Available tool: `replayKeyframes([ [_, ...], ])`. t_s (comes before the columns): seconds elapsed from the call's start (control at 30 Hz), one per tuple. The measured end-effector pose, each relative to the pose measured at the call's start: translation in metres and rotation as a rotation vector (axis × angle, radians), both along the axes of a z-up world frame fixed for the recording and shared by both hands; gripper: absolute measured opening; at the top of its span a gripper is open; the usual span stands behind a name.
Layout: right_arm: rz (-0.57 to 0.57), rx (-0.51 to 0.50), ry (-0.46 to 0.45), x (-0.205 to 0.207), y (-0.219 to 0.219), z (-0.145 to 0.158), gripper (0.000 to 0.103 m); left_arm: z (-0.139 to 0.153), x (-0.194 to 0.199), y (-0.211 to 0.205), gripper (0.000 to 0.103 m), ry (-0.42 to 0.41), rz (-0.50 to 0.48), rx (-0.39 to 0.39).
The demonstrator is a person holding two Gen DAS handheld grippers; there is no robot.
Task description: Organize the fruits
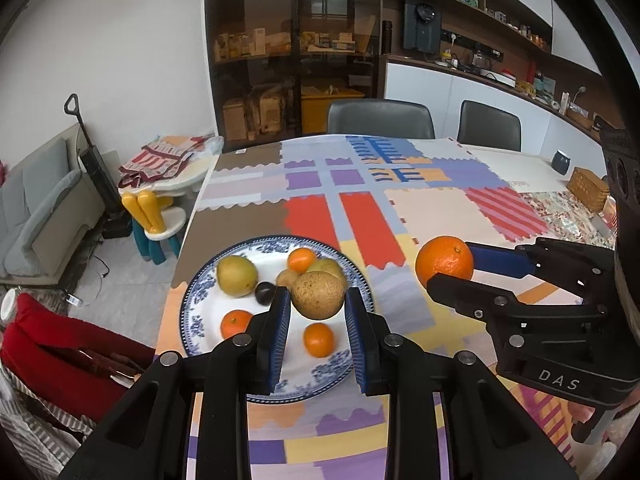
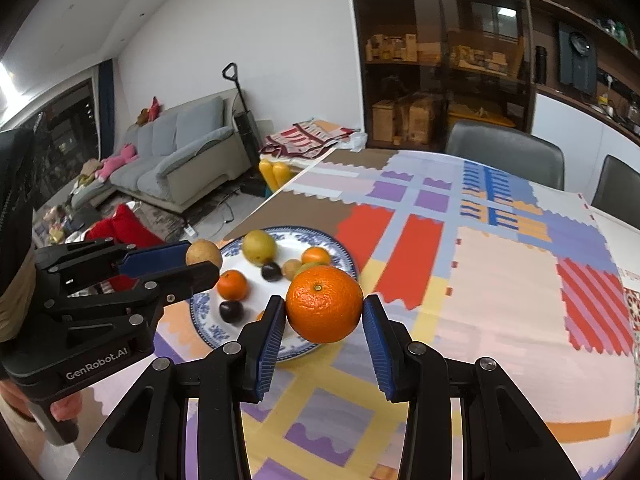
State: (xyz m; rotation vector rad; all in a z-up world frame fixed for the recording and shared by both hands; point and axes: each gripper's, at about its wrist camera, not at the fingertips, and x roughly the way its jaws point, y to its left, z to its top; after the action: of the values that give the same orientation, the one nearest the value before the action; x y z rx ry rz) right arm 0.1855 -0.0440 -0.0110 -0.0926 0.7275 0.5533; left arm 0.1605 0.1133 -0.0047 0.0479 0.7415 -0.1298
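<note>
A blue-and-white plate (image 1: 200, 300) (image 2: 340, 248) lies on the patchwork tablecloth and holds a yellow pear (image 1: 236, 275) (image 2: 259, 247), small oranges (image 1: 319, 339) (image 2: 232, 285), dark plums (image 1: 265, 293) (image 2: 231, 311) and a kiwi (image 1: 286, 277). My left gripper (image 1: 318, 300) (image 2: 196, 264) is shut on a brown speckled pear (image 1: 319, 295) (image 2: 204, 255) above the plate. My right gripper (image 2: 325, 312) (image 1: 450, 266) is shut on a large orange (image 2: 325, 304) (image 1: 445, 263), held above the cloth just right of the plate.
Two grey chairs (image 1: 380, 118) stand at the table's far side. A wicker basket (image 1: 588, 189) and a dark mug (image 1: 561, 162) sit at the far right. A child's table and yellow chair (image 1: 154, 216) stand left of the table, beside a sofa (image 2: 180, 152).
</note>
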Motion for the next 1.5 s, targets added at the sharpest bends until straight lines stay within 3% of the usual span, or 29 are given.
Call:
replayKeyframes([
  [0.47,0.067,-0.056,0.046,0.023,0.038,-0.033,0.041,-0.036,0.021,0.024,0.028,0.038,-0.003,-0.005],
  [1.13,0.084,-0.082,0.127,0.052,0.051,-0.075,0.041,-0.069,0.051,0.026,0.028,0.099,-0.038,0.0],
  [1.23,0.086,-0.079,0.131,0.055,0.052,-0.076,0.042,-0.069,0.05,0.028,0.04,0.096,-0.025,0.009],
  [1.37,0.086,-0.075,0.139,0.056,0.052,-0.078,0.042,-0.063,0.044,0.03,0.043,0.083,0.004,0.026],
  [1.5,0.072,-0.051,0.108,0.049,0.047,-0.068,0.051,-0.053,0.031,0.03,0.048,0.058,0.04,0.031],
])
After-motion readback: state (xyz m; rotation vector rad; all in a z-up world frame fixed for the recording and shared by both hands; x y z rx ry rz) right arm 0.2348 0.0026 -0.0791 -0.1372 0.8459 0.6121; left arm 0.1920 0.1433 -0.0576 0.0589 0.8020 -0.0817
